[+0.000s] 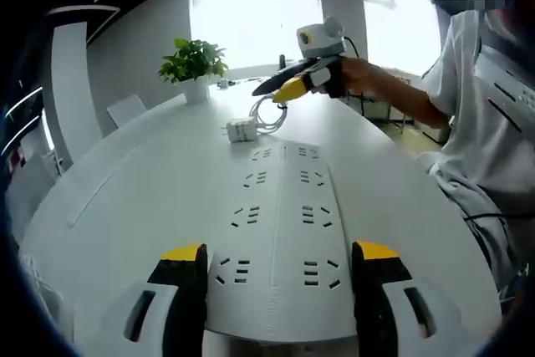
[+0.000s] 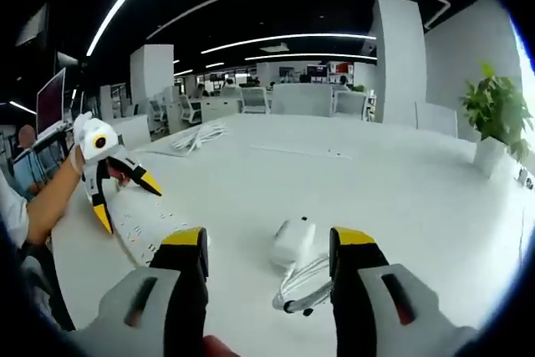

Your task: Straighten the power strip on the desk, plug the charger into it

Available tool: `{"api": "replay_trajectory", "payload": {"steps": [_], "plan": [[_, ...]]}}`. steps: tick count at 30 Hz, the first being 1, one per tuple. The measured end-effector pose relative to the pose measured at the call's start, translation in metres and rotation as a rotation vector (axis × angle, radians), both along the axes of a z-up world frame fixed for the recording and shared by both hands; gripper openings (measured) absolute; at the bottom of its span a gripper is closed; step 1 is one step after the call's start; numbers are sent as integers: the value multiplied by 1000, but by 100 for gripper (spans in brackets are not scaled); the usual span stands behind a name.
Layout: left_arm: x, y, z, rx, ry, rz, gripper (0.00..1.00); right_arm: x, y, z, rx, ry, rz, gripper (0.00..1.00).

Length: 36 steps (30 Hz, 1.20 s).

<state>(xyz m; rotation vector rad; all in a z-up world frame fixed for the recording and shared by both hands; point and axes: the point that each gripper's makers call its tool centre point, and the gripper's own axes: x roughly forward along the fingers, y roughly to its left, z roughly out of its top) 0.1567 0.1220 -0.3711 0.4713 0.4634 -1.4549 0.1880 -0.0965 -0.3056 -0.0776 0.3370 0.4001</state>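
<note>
A: Where is the power strip [image 1: 280, 236]?
B: On the table [image 1: 150, 181], long axis toward 12 o'clock, between the left gripper [image 1: 280, 277]'s spread fingers.

A: And the charger [image 2: 292, 240]?
B: Just ahead of the right gripper [image 2: 267, 269], fingers spread, holding nothing; cable [image 2: 301, 286] coiled at 6 o'clock. Right is nearer.

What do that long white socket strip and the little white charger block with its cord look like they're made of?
The power strip looks like hard white plastic: a smooth moulded face with crisp socket slots and a soft sheen. The charger seems to be glossy white plastic too, with rounded corners. Its cable appears rubbery or vinyl-coated, since it lies in loose coils. That is only judged by look.
</note>
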Motion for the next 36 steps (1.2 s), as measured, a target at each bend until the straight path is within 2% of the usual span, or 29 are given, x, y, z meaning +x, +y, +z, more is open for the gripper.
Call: {"api": "replay_trajectory", "payload": {"steps": [4, 5, 7, 8, 11, 15, 17, 18, 21, 28, 33, 36], "plan": [[0, 0, 0, -8, -2, 2, 71, 15, 6, -7, 8, -17, -69, 54], [0, 0, 0, -11, -2, 2, 71, 17, 3, -8, -15, -28, -102, 54], [0, 0, 0, -17, -2, 3, 71, 16, 2, -11, -79, -32, -111, 53], [0, 0, 0, -20, -2, 3, 71, 14, 1, -11, -128, -37, -113, 52], [1, 0, 0, -18, -3, 2, 71, 11, 0, -3, -355, -104, -94, 48], [1, 0, 0, -14, -6, 2, 72, 11, 17, -8, -508, -122, 6, 39], [1, -1, 0, -14, -7, 1, 72, 14, 21, -15, -494, -101, 21, 38], [1, -1, 0, -14, -8, 1, 72, 17, 25, -24, -470, -58, 45, 38], [0, -1, 0, -15, -9, 1, 72, 21, 22, -34, -405, -4, 28, 38], [1, -1, 0, -9, -13, 0, 72, 20, 13, -40, -408, 18, 15, 39], [1, -1, 0, -6, -15, 0, 72, 22, 11, -39, -355, 27, 10, 43], [1, -1, 0, -4, -17, 0, 72, 23, 7, -39, -352, 34, 4, 43]]}}
